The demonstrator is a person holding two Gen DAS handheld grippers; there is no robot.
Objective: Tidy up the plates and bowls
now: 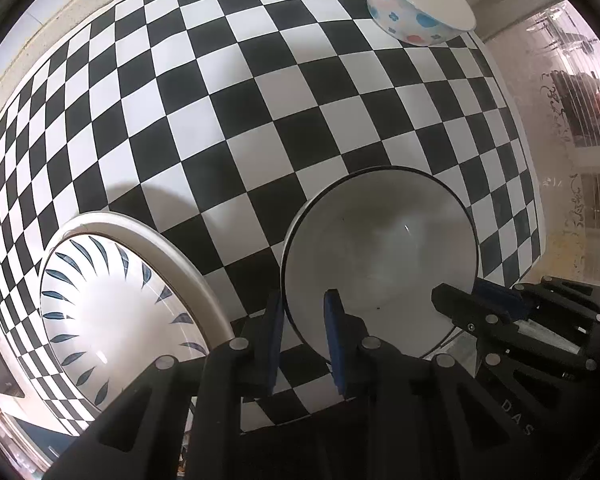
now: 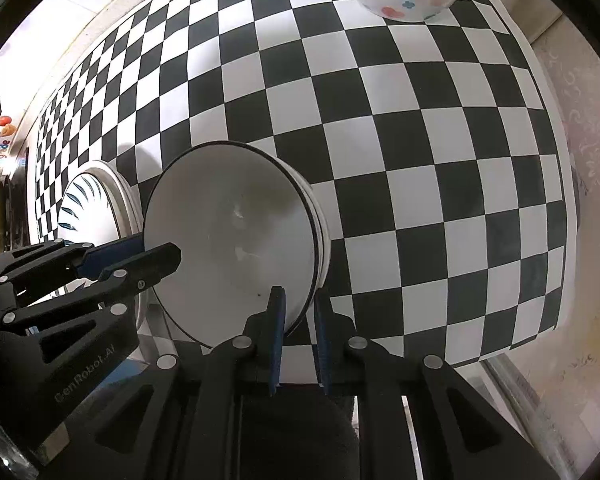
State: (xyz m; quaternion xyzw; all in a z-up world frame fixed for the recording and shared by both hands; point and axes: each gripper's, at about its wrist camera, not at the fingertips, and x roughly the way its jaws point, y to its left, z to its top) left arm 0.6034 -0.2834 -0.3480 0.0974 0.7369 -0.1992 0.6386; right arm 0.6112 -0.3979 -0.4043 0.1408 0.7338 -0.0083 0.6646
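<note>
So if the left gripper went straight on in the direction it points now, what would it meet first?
The left gripper is already shut on the rim of the white bowl. Going straight on, its jaws would probably slide down the bowl's wall to the checkered tablecloth; depth is unclear.

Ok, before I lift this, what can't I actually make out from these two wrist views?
- Floral bowl: its far rim is cut off by the top edge in both views.
- Leaf-pattern plate: its near edge is behind the left gripper in the left view and mostly behind the white bowl in the right view.
- Under the white bowl: extra rims show in the right view, but their count is hidden.
</note>
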